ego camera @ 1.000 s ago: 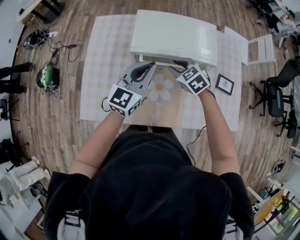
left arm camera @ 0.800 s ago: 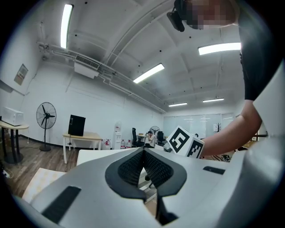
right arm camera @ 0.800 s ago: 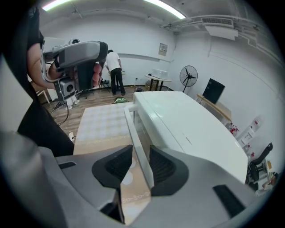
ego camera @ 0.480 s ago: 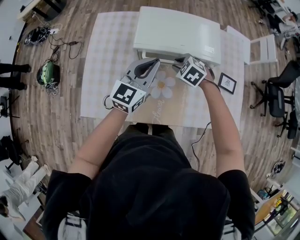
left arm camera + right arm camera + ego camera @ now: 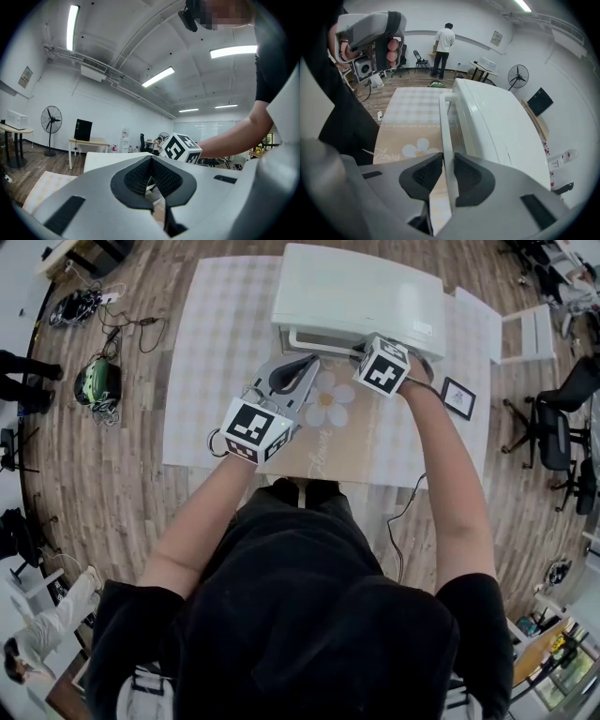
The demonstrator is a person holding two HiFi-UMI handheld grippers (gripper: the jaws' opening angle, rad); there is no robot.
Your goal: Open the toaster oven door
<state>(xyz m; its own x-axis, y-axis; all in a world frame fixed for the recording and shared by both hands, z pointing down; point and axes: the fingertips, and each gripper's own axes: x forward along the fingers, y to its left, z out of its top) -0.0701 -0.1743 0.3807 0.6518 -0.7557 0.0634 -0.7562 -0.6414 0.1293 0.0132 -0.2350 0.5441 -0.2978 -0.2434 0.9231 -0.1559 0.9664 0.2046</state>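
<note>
Oven (image 5: 361, 298) sits at 12 o'clock on the worktop (image 5: 216, 352), white, front facing the person. Door (image 5: 455, 119) looks shut, upright against the body with no gap seen. Handle (image 5: 446, 126) is a white bar across the top front edge, and the right gripper view shows it running straight through between the jaws. Change: right gripper (image 5: 448, 161) was short of the oven a second ago, over the flower mat (image 5: 328, 407); it has now come down onto the handle toward its right end, tipped steeply nose-down, its cube at 5 o'clock from the oven's middle in the head view. Its jaws have just been closing, about half open now, with a pad on each side of the bar and seemingly touching it, so I read this as a grip on the handle. Meaning: the reach and grasp look done and the pull has not started; next is probably to draw the handle out and down toward 6 o'clock while keeping the grip. Risk: the bar slipping out, or the light oven sliding forward. Left gripper (image 5: 305, 363) is at 7 o'clock from the handle, level, much where it was, jaws closed tip to tip on nothing and clear of the oven. A small frame (image 5: 459, 397) lies at 4 o'clock from the oven.
</note>
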